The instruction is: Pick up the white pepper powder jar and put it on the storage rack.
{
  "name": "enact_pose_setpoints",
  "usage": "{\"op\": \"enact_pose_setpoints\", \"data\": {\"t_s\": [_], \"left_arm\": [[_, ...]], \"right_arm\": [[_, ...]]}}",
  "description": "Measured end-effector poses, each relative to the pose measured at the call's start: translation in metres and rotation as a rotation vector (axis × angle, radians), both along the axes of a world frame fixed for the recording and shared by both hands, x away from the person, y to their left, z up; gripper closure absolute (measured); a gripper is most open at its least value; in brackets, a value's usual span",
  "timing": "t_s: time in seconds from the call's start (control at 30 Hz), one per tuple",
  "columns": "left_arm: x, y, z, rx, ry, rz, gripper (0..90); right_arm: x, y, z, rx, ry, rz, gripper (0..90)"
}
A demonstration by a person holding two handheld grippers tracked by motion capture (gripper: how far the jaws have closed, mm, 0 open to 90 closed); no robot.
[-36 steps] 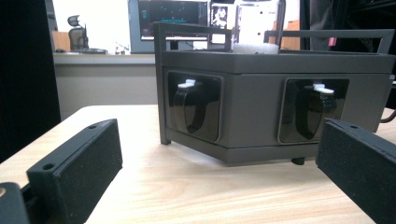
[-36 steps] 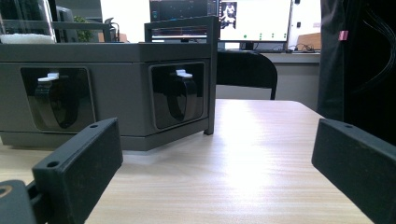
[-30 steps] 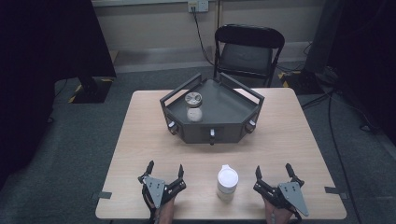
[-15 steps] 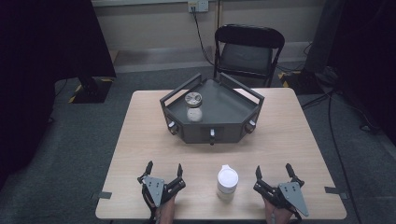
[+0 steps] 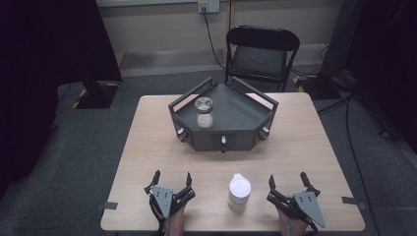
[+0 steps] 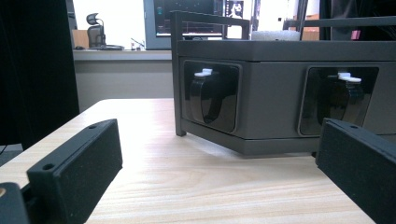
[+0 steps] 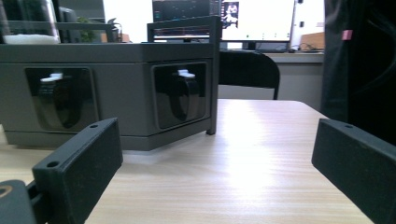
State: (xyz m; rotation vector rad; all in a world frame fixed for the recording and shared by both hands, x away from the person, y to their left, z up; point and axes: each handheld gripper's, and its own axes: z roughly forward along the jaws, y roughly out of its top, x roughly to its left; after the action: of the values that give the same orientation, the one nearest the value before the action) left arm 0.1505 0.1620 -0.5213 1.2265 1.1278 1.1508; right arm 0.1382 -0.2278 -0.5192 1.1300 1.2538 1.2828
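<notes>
A white container with a white lid [image 5: 239, 192] stands near the table's front edge, between my two grippers. My left gripper [image 5: 172, 178] rests to its left, jaws spread open and empty. To the container's right lies my right gripper [image 5: 288, 180], also open with nothing in it. A dark grey angular box [image 5: 236, 129] sits mid-table; a small jar with a metal lid [image 5: 203, 111] stands on its top left. The box's front faces carry black knobs with white tabs [image 6: 206, 91] [image 7: 185, 92]. Both gripper views look at the box [image 6: 275, 93] [image 7: 112, 93] between wide-apart jaws.
The light wooden table [image 5: 147, 147] has bare surface in front of and beside the box. A black folding chair [image 5: 259, 55] stands behind the far edge. Cables run on the floor at the right. Dark curtains hang at the left and right.
</notes>
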Motion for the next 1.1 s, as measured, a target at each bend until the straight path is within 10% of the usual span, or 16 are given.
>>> {"op": "enact_pose_setpoints", "data": {"t_s": [0.5,0.77,1.1], "left_arm": [[0.0,0.0,0.0,0.0,0.0,-0.002,0.0],[0.0,0.0,0.0,0.0,0.0,0.001,0.0],[0.0,0.0,0.0,0.0,0.0,0.001,0.0]], "right_arm": [[-0.01,0.005,0.006,0.015,-0.054,0.05,0.0],[-0.028,0.017,0.021,0.032,-0.15,0.139,0.1],[-0.031,0.037,0.031,0.005,-0.119,0.293,1.5]]}}
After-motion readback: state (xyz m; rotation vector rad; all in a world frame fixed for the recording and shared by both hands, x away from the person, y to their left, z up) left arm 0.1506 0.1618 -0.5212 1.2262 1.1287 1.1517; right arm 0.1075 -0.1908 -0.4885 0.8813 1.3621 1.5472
